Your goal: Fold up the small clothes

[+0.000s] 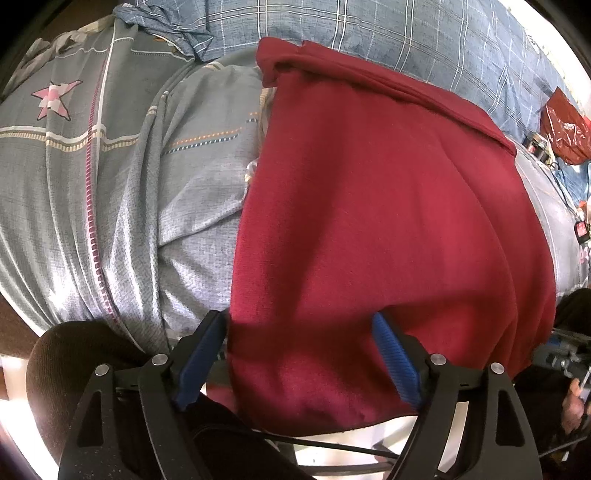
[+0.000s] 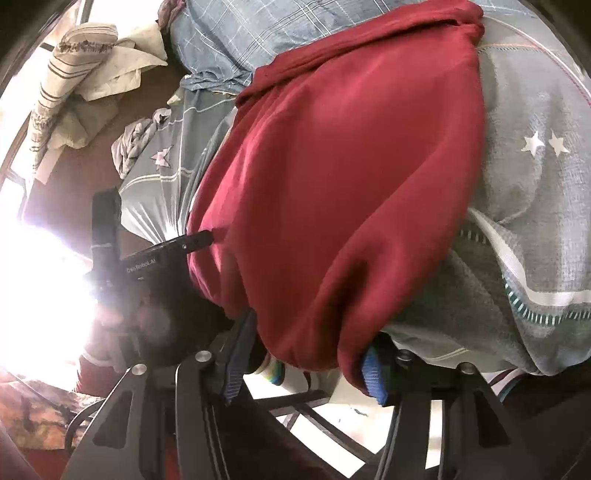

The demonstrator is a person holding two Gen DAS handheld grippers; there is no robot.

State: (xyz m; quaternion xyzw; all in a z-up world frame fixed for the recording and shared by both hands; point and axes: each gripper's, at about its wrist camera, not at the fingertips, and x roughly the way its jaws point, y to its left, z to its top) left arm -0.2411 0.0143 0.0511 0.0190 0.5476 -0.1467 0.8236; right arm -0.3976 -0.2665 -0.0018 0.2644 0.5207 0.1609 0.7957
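Observation:
A dark red garment (image 1: 388, 221) lies spread over the grey patterned bedsheet (image 1: 110, 203), its near edge hanging over the bed's front. My left gripper (image 1: 299, 325) is open, its blue pads (image 1: 395, 362) astride the garment's near left corner, one on each side. In the right wrist view the same garment (image 2: 351, 184) fills the middle. My right gripper (image 2: 306, 347) is open at the garment's near right corner, the cloth drooping between its blue pads (image 2: 373, 373). The left gripper's black body (image 2: 170, 251) shows at the garment's left edge.
A blue plaid blanket (image 1: 369, 29) lies at the back of the bed. A red plastic bag (image 1: 565, 129) and small items sit at the far right. Crumpled pale cloths (image 2: 85, 74) lie beyond the bed's left end. Bright glare (image 2: 44, 295) washes out the left side.

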